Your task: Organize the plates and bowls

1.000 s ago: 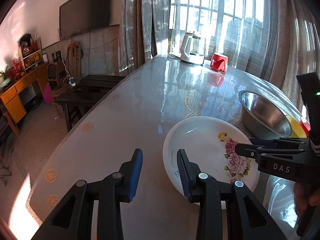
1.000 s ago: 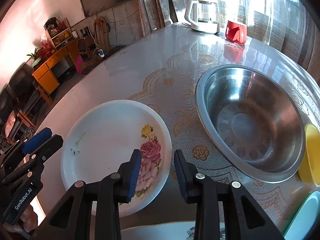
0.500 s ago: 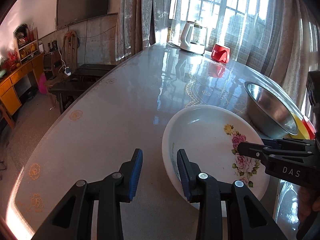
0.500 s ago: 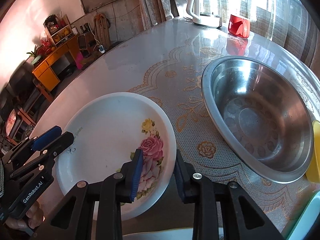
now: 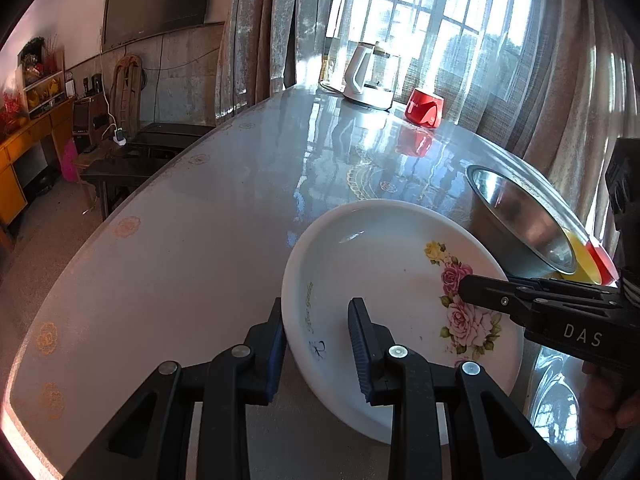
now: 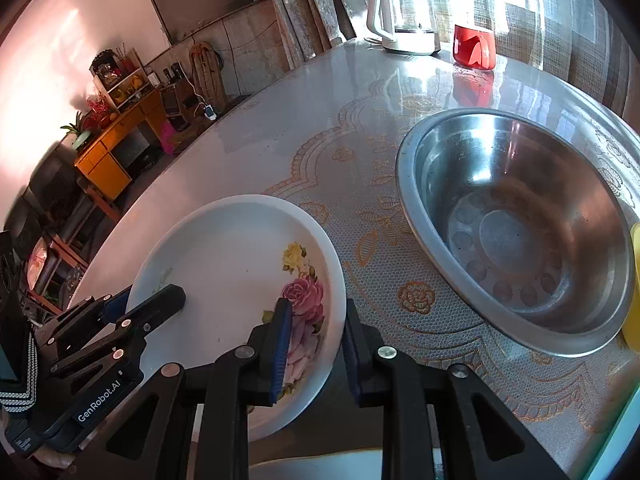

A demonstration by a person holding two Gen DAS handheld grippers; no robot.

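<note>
A white plate with pink and yellow flowers (image 5: 380,264) (image 6: 232,264) sits near the front of the glossy table. My left gripper (image 5: 316,312) straddles the plate's left rim, one pad outside and one inside, jaws closing. My right gripper (image 6: 316,308) straddles the opposite rim by the roses in the same way, also closing. I see no firm pinch from either pair of pads. Each gripper shows in the other's view: the left gripper (image 6: 152,300) and the right gripper (image 5: 468,288). A large steel bowl (image 6: 516,232) (image 5: 520,216) stands empty just right of the plate.
A yellow dish (image 6: 634,288) and a red item (image 5: 600,256) lie behind the steel bowl. Another white plate's edge (image 6: 320,464) shows at the bottom. A white kettle (image 5: 368,80) and a red cup (image 5: 424,108) stand at the far end. The table's left edge (image 5: 132,216) drops to a bench.
Both pairs of jaws have narrowed. Each gripper has come onto the plate, so its rim now lies between the fingers; a second ago it lay beside them.
</note>
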